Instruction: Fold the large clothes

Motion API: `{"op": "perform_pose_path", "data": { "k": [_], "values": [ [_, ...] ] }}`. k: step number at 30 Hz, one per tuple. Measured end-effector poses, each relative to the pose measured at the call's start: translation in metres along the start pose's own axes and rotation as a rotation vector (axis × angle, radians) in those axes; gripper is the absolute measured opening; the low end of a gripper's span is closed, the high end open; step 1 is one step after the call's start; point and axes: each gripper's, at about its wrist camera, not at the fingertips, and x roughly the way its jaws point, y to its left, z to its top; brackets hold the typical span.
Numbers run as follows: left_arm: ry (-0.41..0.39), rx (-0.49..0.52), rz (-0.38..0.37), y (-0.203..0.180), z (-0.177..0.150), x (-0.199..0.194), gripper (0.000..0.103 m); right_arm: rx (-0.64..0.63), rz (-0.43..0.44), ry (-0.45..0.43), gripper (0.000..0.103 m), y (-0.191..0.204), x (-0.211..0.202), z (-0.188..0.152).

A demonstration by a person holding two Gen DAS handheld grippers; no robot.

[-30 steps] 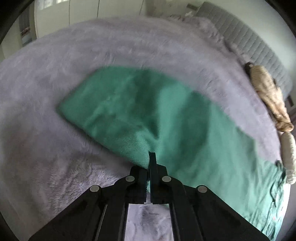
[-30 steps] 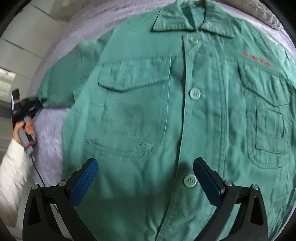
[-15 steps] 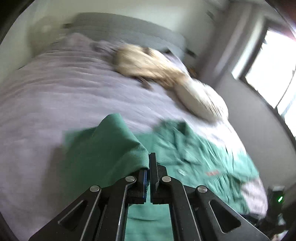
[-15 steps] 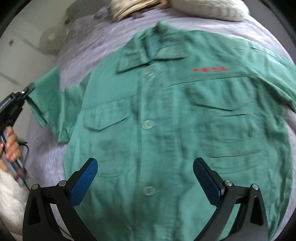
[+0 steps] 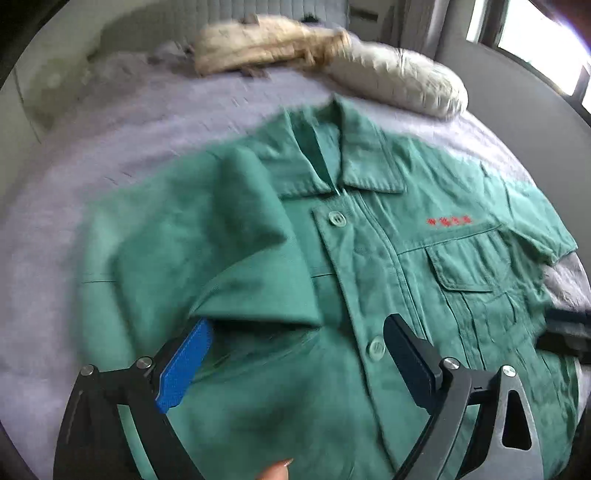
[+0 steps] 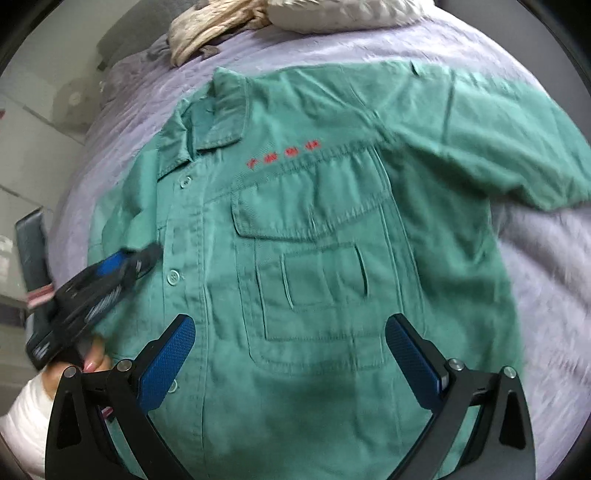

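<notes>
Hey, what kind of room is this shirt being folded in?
Most likely a bedroom. The green shirt lies on a bed with a lilac blanket, pillows sit at its far end, and a padded headboard stands behind them.

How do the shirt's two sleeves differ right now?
The left-hand sleeve lies folded in over the shirt front, under the open left gripper. The right-hand sleeve lies spread outward on the blanket, unfolded. Both are short and green.
</notes>
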Motion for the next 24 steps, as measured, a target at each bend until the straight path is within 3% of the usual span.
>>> {"op": "perform_pose_path", "data": {
  "k": [3,6,10,14,17,19,21,22,23,24],
  "values": [
    [-0.024,-0.038,0.035,0.029,-0.012,-0.040,0.094,-0.117,0.006,-0.016,0.103,0.034,-0.001,0.019],
    [-0.029,-0.156,0.118,0.088,-0.019,-0.054,0.094,-0.262,0.025,-0.039,0.103,0.084,0.004,0.034],
    [0.061,-0.341,0.181,0.166,-0.025,-0.022,0.094,-0.439,0.058,-0.090,0.103,0.164,0.025,0.044],
    [0.154,-0.506,0.142,0.212,-0.049,0.015,0.094,-0.538,0.073,-0.087,0.103,0.230,0.067,0.034],
    [0.160,-0.556,0.121,0.218,-0.067,0.025,0.094,-0.597,0.014,-0.073,0.103,0.261,0.106,0.023],
    [0.149,-0.519,0.164,0.215,-0.070,0.026,0.093,-0.635,-0.094,-0.051,0.102,0.271,0.133,0.015],
    [0.144,-0.494,0.157,0.212,-0.073,0.025,0.093,-0.606,-0.184,-0.040,0.084,0.263,0.147,0.015],
    [0.145,-0.489,0.157,0.213,-0.073,0.024,0.093,-0.579,-0.169,-0.042,0.063,0.258,0.145,0.018],
    [0.143,-0.484,0.154,0.213,-0.072,0.024,0.093,-0.542,-0.153,-0.058,0.029,0.252,0.137,0.024],
    [0.145,-0.484,0.149,0.214,-0.073,0.024,0.093,-0.492,-0.142,-0.071,0.021,0.242,0.123,0.033]
  ]
}}
